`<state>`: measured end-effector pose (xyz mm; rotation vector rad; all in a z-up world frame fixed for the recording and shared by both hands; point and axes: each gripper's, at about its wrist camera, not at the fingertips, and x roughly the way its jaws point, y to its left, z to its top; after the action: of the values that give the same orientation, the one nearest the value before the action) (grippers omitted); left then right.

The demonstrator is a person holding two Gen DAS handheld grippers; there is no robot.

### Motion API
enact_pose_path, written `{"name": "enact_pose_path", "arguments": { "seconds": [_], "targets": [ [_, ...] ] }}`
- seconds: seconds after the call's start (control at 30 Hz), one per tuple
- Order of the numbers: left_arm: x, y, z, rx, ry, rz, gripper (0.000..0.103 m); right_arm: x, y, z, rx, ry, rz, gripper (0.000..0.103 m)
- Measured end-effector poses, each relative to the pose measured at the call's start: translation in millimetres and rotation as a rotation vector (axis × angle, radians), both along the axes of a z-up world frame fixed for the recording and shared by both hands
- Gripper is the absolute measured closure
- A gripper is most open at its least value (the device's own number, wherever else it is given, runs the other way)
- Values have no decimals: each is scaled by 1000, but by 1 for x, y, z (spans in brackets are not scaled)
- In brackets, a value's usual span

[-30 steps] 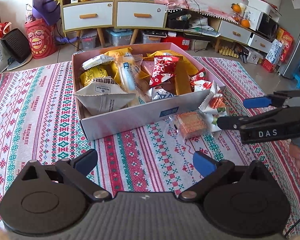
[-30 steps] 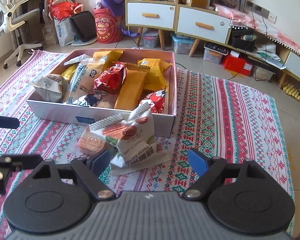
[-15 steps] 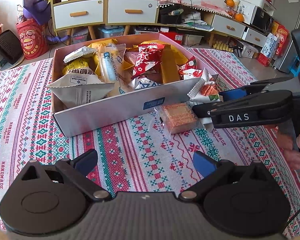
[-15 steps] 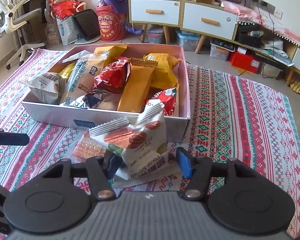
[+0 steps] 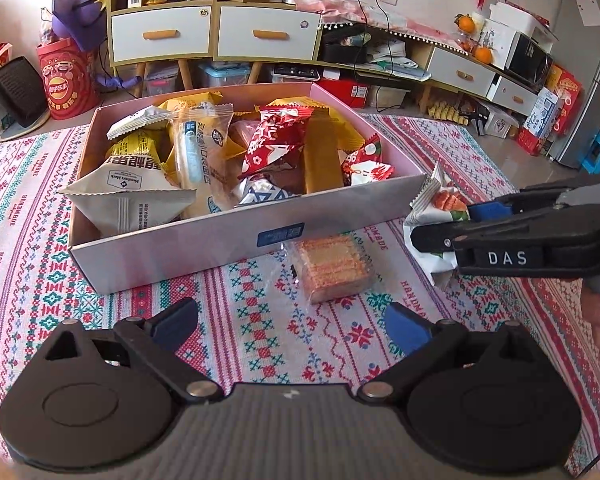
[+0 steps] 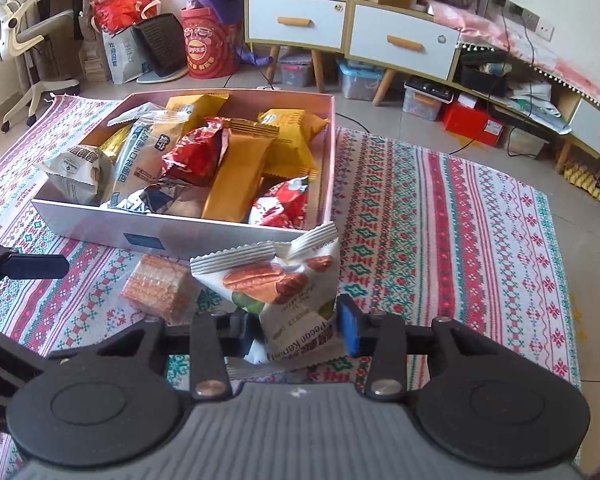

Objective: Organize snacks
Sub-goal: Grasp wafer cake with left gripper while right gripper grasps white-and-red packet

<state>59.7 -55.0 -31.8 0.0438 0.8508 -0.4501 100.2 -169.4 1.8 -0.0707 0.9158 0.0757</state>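
A pink box (image 5: pixel 236 236) (image 6: pixel 204 232) full of snack packets sits on the patterned cloth. My right gripper (image 6: pixel 296 332) is shut on a white pecan kernel packet (image 6: pixel 288 300) and holds it just off the cloth in front of the box's right corner. In the left wrist view the same gripper (image 5: pixel 452 224) pinches the packet (image 5: pixel 434 204). A clear-wrapped wafer pack (image 5: pixel 332 268) (image 6: pixel 158 290) lies on the cloth against the box front. My left gripper (image 5: pixel 292 320) is open and empty, just short of the wafer pack.
The striped cloth (image 6: pixel 440 240) covers the floor around the box. White drawer cabinets (image 5: pixel 216 32) (image 6: pixel 352 36), a red bucket (image 5: pixel 66 76), storage bins and an office chair (image 6: pixel 28 40) stand behind, off the cloth.
My right gripper has closed on the pecan packet and lifted it slightly. My left gripper has drifted closer to the wafer pack and stays open.
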Motion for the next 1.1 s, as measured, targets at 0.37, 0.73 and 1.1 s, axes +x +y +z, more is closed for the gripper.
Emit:
{"name": "enact_pose_path", "arguments": {
  "seconds": [0.37, 0.73, 1.1],
  "targets": [
    [13, -30, -1, -18, 14, 27, 20, -5, -22, 0, 2, 10, -34, 65],
    [18, -38, -4, 13, 3, 70, 37, -8, -27, -2, 0, 17, -41, 65],
    [20, -36, -1, 2, 23, 80, 53, -9, -25, 0, 0, 13, -31, 65]
  ]
}}
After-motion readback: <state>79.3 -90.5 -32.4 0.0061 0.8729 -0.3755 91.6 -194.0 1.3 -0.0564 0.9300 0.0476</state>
